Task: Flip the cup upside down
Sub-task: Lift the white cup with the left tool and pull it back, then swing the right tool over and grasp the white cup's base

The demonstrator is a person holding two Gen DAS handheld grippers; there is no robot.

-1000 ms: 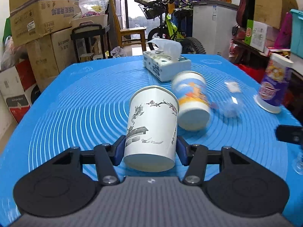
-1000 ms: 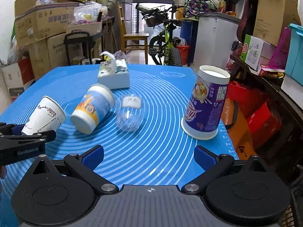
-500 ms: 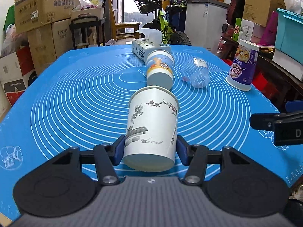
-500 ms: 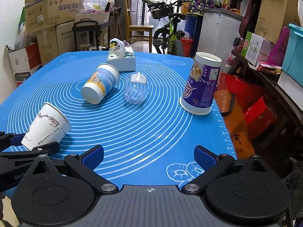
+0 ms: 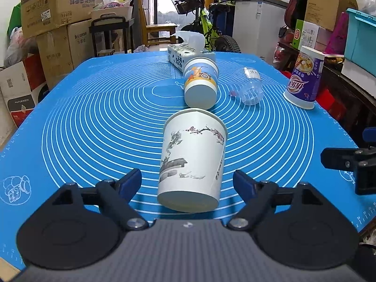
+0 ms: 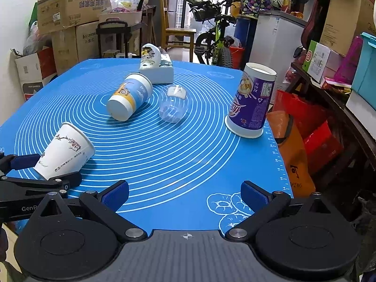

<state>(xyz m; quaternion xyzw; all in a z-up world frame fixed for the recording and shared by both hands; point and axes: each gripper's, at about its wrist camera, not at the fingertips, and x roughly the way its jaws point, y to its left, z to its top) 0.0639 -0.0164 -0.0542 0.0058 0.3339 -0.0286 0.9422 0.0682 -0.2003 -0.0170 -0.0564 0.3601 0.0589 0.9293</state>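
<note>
Tabletop [image 5: 82, 122] under a blue ringed silicone mat carries everything in play, and the main change on it sits at the near edge. Of the things on the mat, the purple milk-tea cup [image 6: 252, 104] already stands mouth-down near the right edge; the tissue box [image 5: 185, 55] sits at the far side, with a blue-and-orange paper cup [image 5: 201, 84] lying on its side just in front of it and a clear plastic cup [image 5: 250, 87] on its side beside that. The white paper cup with ink plum-blossom art [image 5: 192, 162] is the one being worked: half a second ago the left tongs [image 5: 188, 183] were clamped on its lower body, and now their blue pads stand apart on either side of it with a visible gap, touching nothing. The cup leans with its mouth away from the left wrist camera and its base toward it; in the right wrist view it looks tilted, rim low on the mat and base raised. Whether it will settle mouth-down or roll onto its side cannot be told, so the flip reads as released but unconfirmed. The right tongs [image 6: 185, 195] hang wide apart over the near right of the mat, holding nothing.
</note>
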